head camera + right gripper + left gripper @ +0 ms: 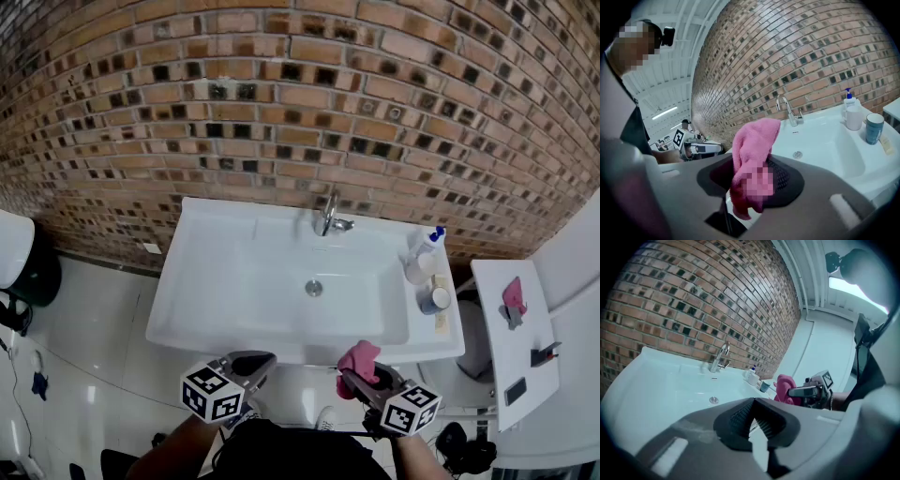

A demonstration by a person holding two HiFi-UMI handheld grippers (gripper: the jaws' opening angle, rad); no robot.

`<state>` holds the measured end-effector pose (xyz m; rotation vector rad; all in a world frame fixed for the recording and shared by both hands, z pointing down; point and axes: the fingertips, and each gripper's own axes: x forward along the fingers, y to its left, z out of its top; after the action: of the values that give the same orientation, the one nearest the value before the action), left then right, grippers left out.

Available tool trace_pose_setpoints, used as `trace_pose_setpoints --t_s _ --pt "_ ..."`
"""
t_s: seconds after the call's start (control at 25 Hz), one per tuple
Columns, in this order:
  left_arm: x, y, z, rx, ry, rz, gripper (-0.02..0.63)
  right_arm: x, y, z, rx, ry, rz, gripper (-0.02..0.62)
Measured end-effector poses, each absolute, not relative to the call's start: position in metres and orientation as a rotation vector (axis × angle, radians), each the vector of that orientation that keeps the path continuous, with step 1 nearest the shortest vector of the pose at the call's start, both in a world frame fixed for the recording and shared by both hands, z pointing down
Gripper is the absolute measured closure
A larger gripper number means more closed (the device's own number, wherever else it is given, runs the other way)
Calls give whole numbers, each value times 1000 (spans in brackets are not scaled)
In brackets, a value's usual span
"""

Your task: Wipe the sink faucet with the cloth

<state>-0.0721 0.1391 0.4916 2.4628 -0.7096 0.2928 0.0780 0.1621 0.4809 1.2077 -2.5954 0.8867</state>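
**Left gripper** [753, 401]: held just in front of the sink [187, 281], off its front rim and left of the drain [314, 288]. Its jaws are pressed together at the tips, with nothing between the ribbed pads. They touch neither the sink nor anything else. The left marker cube [212, 394] bears black-and-white square patterns, not letters.

**Faucet** [326, 216]: a chrome fixture standing upright at the middle of the sink's back rim, against the brick wall [281, 103]. It is well apart from both grippers.

**Right gripper** [754, 176]: held just in front of the sink's front rim, right of the drain. Its jaws are clamped on the cloth [757, 140], a pink towelling piece. The cloth bunches up above the pads and a fold hangs below them. It is clear of the sink and not in contact with the faucet. The right marker cube [411, 410] carries the same kind of square pattern.

**Sink's right ledge**: a pump bottle [849, 99] with a blue top stands nearest the wall. A white mug [854, 117] comes next and a blue-grey cup [874, 128] is nearest the front. Any print on them is too small to read.

**Side surface** [525, 356]: a white surface right of the sink, carrying a small pink item [514, 295] and dark objects that cannot be identified.
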Motion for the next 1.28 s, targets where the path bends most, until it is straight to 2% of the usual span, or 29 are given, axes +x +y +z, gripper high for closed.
trace_pose_setpoints --t_s 0.64,0.96,1.28 --pt "-128 124 508 2500 -587 377 603 22 133 473 1369 -2618 898 433" --pt "-103 72 494 2512 -687 335 603 73 65 466 1414 -2650 870 433" --pt "-58 19 486 2418 -950 314 604 159 -67 482 1369 -2687 902 433"
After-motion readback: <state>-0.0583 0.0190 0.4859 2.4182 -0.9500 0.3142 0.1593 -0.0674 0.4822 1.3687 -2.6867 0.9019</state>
